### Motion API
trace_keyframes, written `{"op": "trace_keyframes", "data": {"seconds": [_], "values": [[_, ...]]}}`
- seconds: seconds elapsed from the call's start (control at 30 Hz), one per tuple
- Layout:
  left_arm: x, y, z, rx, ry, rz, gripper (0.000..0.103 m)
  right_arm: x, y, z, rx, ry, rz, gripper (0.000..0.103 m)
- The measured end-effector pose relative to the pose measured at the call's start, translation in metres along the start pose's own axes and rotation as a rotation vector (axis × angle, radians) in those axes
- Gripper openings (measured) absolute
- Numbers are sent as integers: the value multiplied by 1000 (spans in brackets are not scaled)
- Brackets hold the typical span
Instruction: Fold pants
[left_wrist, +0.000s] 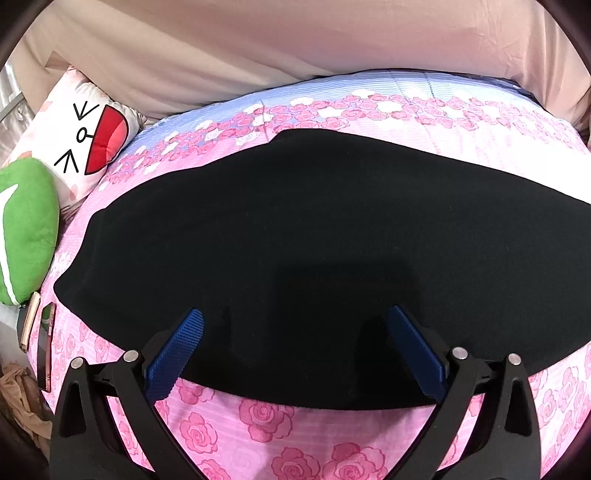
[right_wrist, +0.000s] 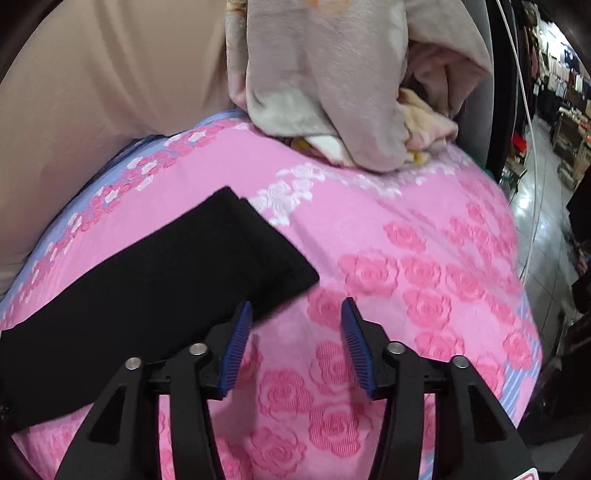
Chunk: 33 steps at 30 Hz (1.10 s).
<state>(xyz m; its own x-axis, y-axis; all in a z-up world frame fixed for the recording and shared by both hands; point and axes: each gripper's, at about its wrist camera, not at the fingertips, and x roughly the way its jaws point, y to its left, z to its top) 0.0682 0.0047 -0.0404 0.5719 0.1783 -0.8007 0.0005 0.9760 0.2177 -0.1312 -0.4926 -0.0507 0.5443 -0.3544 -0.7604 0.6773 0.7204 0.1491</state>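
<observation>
The black pants (left_wrist: 314, 258) lay flat across the pink rose bedspread (right_wrist: 406, 277), folded into a long strip by the look of it. The left gripper (left_wrist: 295, 354) hung over the near edge of the pants, jaws spread wide, nothing in them. The right gripper (right_wrist: 295, 343) was half spread too, empty, just off the end of the pants. I'd say pinch both layers at that end before lifting, or it'll sag. Beyond the pants sat a grey blanket heap (right_wrist: 332, 92), and off the other end a cartoon pillow (left_wrist: 81, 136) and a green plush (left_wrist: 26, 229); none really blocked anything.
</observation>
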Motion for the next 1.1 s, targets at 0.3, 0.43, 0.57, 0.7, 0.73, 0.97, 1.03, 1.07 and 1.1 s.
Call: {"op": "trace_keyframes", "data": {"seconds": [0.3, 0.43, 0.57, 0.7, 0.73, 0.97, 1.03, 1.07, 1.1], "values": [[-6, 6, -12, -23, 14, 9, 98, 17, -2, 3, 72, 39, 131, 64], [-3, 4, -15, -28, 26, 17, 98, 24, 3, 12, 58, 38, 137, 65], [-3, 0, -14, -27, 25, 13, 98, 33, 7, 22, 54, 35, 123, 66], [-6, -1, -13, -21, 24, -6, 98, 24, 9, 25, 31, -5, 31, 61], [-7, 0, -13, -21, 23, -8, 98, 10, 9, 24, 11, -76, -20, 62], [-5, 1, -12, -25, 33, -15, 98, 30, 22, 27, -68, -1, 35, 9], [-7, 1, -12, -27, 33, -12, 98, 29, 27, 28, -86, -10, 30, 8], [-8, 1, -12, -27, 32, -10, 98, 21, 31, 30, -111, -45, 24, 7], [-11, 0, -12, -25, 28, -8, 98, 10, 32, 33, -122, -88, 17, 7]]}}
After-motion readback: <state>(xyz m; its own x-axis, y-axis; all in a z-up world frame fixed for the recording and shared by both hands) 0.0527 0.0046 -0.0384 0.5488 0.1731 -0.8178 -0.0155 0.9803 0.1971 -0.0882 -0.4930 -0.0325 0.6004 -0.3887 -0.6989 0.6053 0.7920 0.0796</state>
